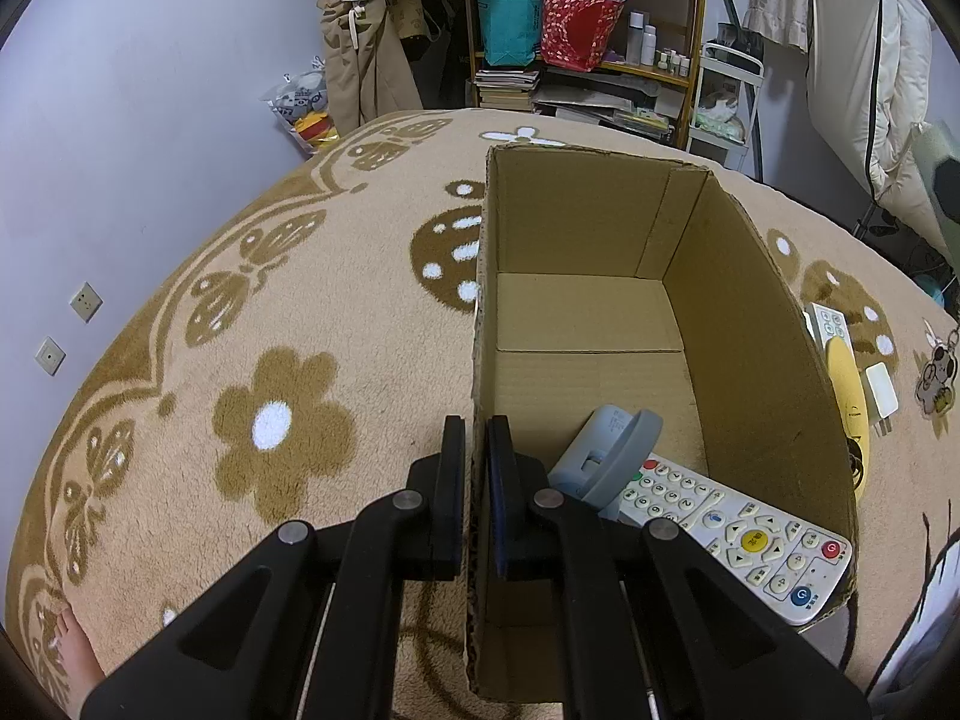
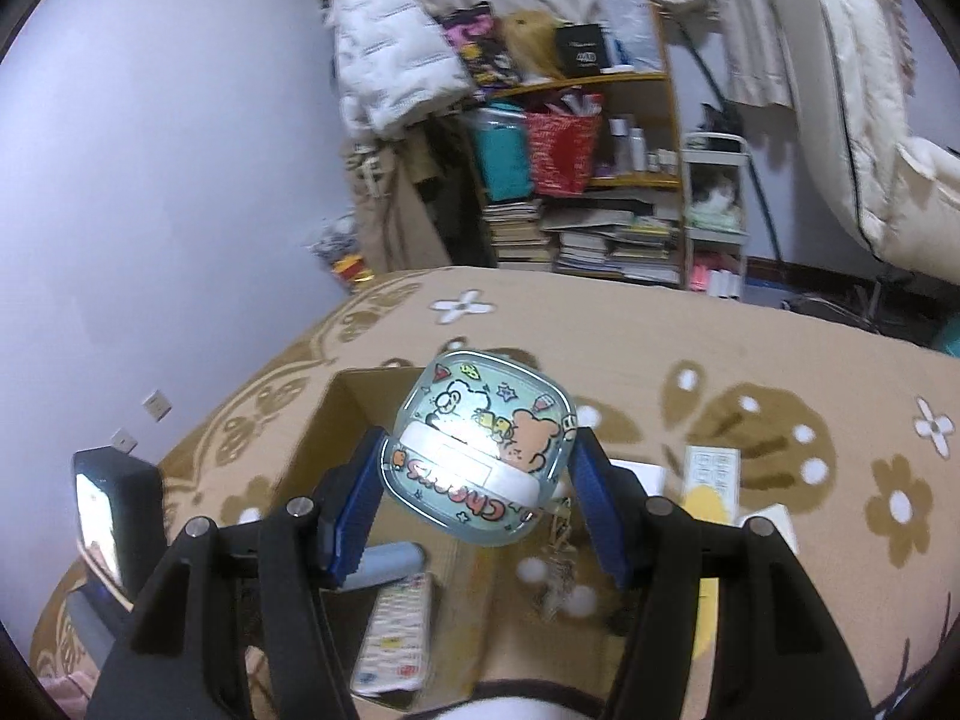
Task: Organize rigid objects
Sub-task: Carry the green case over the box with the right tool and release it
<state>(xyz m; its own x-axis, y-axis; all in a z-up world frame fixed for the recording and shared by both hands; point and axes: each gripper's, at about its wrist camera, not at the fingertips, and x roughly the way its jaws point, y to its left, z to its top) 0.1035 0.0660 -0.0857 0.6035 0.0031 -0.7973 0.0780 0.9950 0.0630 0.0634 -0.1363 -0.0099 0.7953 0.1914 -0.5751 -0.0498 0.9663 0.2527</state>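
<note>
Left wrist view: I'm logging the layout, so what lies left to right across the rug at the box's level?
Brown flower motif on the rug → open cardboard box → yellow oval object → white rectangular adapter → cartoon animal keychain charm.

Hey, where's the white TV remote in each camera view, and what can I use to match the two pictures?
Left wrist view: the white remote lies in the cardboard box, low and right of centre, near the box's close end, partly under a grey-blue device.
Right wrist view: the remote is low and left of centre, blurred, below the gripper.
Shared landmark: the red bag on the wooden shelf.
</note>
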